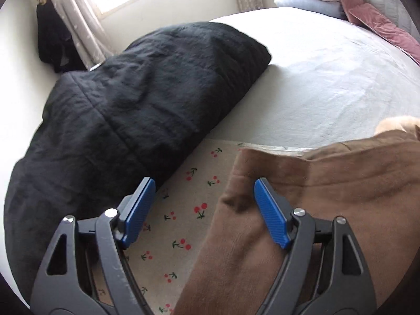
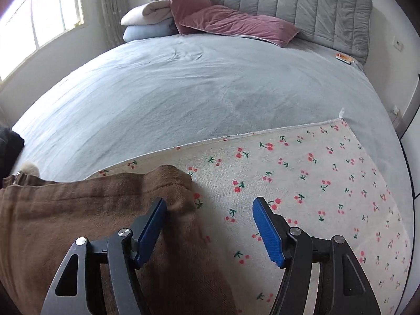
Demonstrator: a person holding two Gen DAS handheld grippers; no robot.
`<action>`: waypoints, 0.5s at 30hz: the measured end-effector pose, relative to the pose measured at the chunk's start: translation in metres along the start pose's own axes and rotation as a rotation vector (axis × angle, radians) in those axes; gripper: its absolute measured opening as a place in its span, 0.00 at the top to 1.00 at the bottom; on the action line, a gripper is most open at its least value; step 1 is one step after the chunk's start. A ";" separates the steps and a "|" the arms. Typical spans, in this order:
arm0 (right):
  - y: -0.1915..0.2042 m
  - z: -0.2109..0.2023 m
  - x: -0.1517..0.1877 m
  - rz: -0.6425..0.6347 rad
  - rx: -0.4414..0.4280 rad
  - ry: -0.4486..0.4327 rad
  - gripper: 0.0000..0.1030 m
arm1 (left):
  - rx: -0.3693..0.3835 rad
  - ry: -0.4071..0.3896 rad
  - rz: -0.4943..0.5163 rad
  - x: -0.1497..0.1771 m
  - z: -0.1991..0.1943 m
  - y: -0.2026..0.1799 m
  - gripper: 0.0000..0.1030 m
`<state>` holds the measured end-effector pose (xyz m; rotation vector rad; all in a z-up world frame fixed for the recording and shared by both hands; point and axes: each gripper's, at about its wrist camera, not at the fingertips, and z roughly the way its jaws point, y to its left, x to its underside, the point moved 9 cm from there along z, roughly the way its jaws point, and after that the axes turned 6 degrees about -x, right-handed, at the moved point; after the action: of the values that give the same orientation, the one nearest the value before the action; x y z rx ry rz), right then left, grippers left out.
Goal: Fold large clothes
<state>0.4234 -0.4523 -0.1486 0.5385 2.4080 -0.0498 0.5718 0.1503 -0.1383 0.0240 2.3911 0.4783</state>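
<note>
The brown garment (image 1: 302, 210) lay on a cherry-print cloth (image 2: 302, 183) spread over the bed (image 2: 197, 92), probably so the folding had a flat, marked-off surface. In the left wrist view, the left gripper (image 1: 203, 207) hovered with its blue fingers (image 1: 137, 211) spread wide; the garment's left edge sat between and beneath them, but the pads pressed nothing. In the right wrist view, the right gripper (image 2: 208, 228) also stood wide apart and held nothing, with the garment's right corner under its left finger and bare cherry cloth under the other. Each gripper seemed placed over one side of the garment, likely to take or smooth an edge.

A black quilted garment (image 1: 131, 105) lay heaped beyond the left fingers, apparently set aside. Far ahead of the right fingers, pillows (image 2: 225, 21) rested against a grey headboard (image 2: 288, 0).

Most of the brown garment ran out of frame below, so its type and fold stage could not be judged. A pale fluffy piece (image 2: 30, 169) at its far edge was too cut off to identify.
</note>
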 end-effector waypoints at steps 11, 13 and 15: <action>0.067 -0.051 0.079 -0.199 -0.149 0.006 0.22 | 0.268 0.003 0.097 0.085 -0.069 -0.046 0.09; 0.042 -0.060 0.081 -0.140 -0.102 -0.001 0.22 | 0.306 0.030 0.013 0.091 -0.072 -0.026 0.09; 0.024 -0.078 0.087 -0.107 -0.037 0.012 0.22 | 0.272 0.041 -0.002 0.099 -0.086 -0.012 0.09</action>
<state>0.3250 -0.3853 -0.1393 0.3938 2.4433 -0.0475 0.4428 0.1248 -0.1453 0.1350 2.4792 0.1507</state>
